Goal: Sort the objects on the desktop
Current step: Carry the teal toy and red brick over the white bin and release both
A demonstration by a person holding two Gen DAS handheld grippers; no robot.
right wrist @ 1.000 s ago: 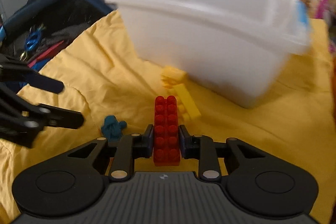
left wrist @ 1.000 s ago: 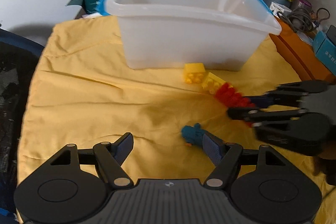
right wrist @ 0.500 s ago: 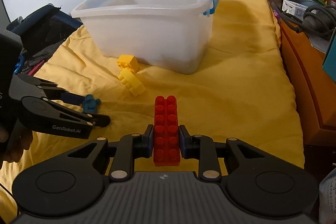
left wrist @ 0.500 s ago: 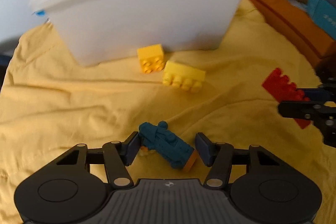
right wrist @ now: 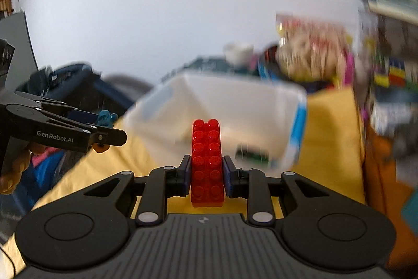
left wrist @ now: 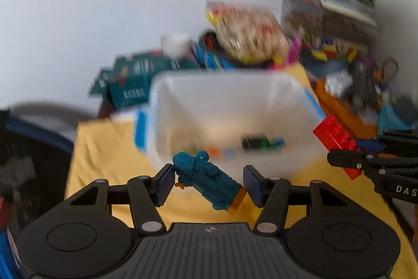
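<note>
- I had the left gripper (left wrist: 207, 183) clamped on the teal toy figure (left wrist: 207, 181), which lay slantwise between the pads, its orange-tipped end low and to the right. That diagonal hold looked to me like a product of how the figure lay when taken, and I judged it the less secure of my two grips.
- The right gripper (right wrist: 207, 174) was pinched on the red brick (right wrist: 207, 161) across its narrow sides, studs facing the camera, its long end sticking forward so it would clear the fingers on release.
- Both pieces were held in the air, short of the white bin (left wrist: 235, 119), which stood on the yellow cloth (left wrist: 104, 148).
- A few small coloured pieces (left wrist: 261, 143) lay blurred on the bin's floor, so I took it as the destination.
- Next, by my reckoning, each load had to be carried over the rim before I let go.
</note>
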